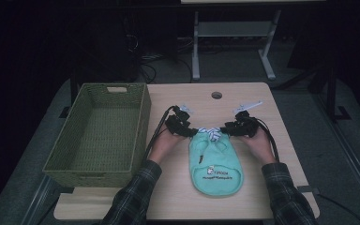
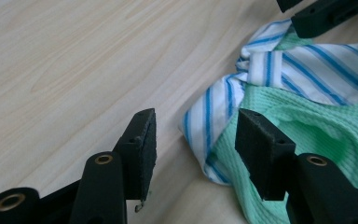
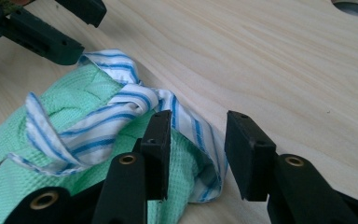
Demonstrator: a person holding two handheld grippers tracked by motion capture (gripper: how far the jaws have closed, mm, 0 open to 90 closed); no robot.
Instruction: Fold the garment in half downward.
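A small mint-green garment (image 1: 215,161) with a printed logo lies flat on the wooden table (image 1: 178,197). Its blue-striped white collar (image 1: 212,133) is tied in a bow at the far end. My left gripper (image 1: 194,132) sits at the collar's left corner, and my right gripper (image 1: 224,130) sits at its right corner. In the left gripper view the jaws (image 2: 196,149) stand open with the striped hem (image 2: 205,126) lying loose between them. The right gripper (image 3: 198,154) is open too, with the striped edge (image 3: 191,121) between its pads, unpressed. The right gripper's dark jaws (image 2: 326,16) show farther off.
A green woven basket (image 1: 144,117) stands on the table's left side, close to my left forearm. A round cable hole (image 1: 216,95) sits near the far edge. A white desk frame (image 1: 234,33) and cables stand on the floor beyond.
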